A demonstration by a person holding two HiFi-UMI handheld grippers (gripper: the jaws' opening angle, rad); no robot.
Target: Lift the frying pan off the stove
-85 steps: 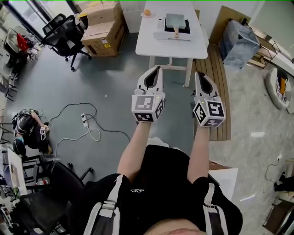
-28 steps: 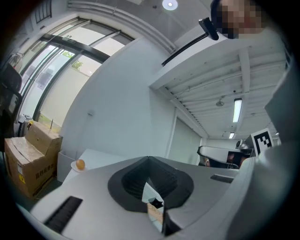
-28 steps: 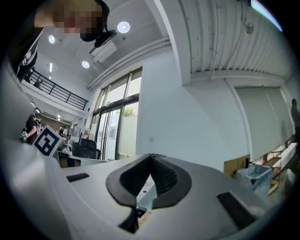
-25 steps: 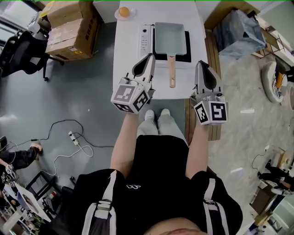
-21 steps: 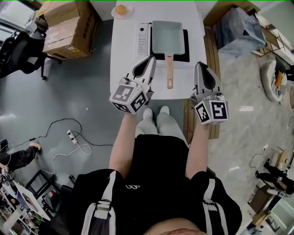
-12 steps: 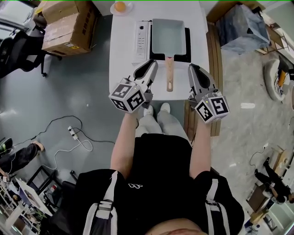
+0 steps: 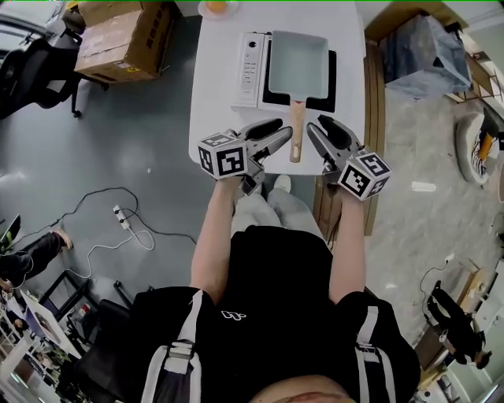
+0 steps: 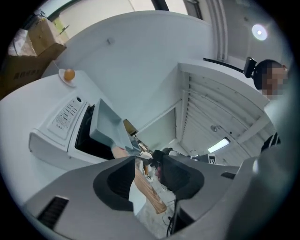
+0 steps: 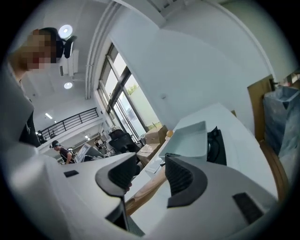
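Note:
A rectangular grey-green frying pan rests on the black top of a white stove, and its wooden handle points toward me. My left gripper is just left of the handle's end, its jaws opening. My right gripper is just right of it, jaws opening too. In the left gripper view the handle shows through the gap of the gripper, with the pan beyond. The right gripper view shows the handle beyond its gripper. No pad presses on the handle.
The stove stands on a white table. An orange on a plate sits at the far edge. Cardboard boxes stand to the left, a wooden bench and a grey bag to the right. Cables lie on the floor.
The person has come closer to the table. Both grippers turned inward toward the pan's handle, and both jaws went from shut to spread apart.

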